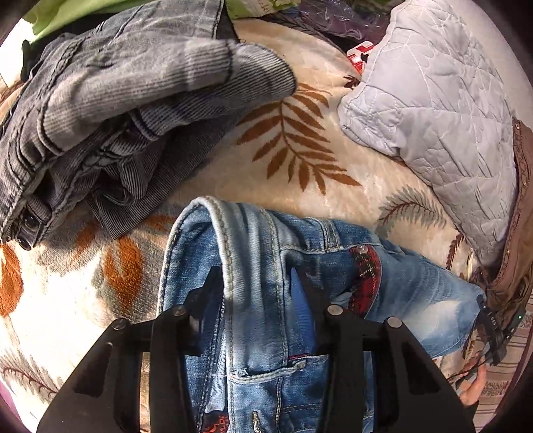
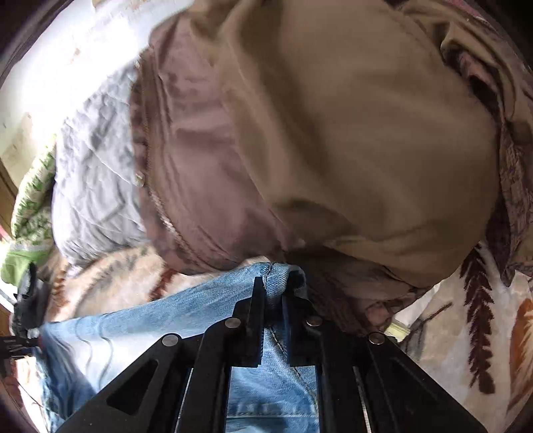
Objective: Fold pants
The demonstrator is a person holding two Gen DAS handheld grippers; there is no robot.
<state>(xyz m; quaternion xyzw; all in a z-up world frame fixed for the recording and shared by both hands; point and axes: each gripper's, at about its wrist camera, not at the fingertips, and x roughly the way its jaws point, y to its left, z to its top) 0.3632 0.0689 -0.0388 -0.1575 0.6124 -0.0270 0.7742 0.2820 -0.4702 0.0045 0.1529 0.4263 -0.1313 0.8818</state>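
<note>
Blue jeans (image 1: 266, 266) with a red plaid patch hang between both grippers above a cream leaf-print blanket (image 1: 299, 140). My left gripper (image 1: 256, 283) is shut on the jeans' waistband end, with denim bunched between its black fingers. My right gripper (image 2: 273, 289) is shut on a seamed edge of the same jeans (image 2: 160, 319), which stretch away to the left in that view. The right gripper also shows small at the far end of the jeans in the left wrist view (image 1: 493, 329).
Grey corduroy pants (image 1: 116, 110) lie crumpled at the upper left. A pale quilted cover (image 1: 433, 93) lies at the right. A brown garment (image 2: 316, 126) fills the space right ahead of the right gripper. Green fabric (image 1: 66, 16) lies at the far edge.
</note>
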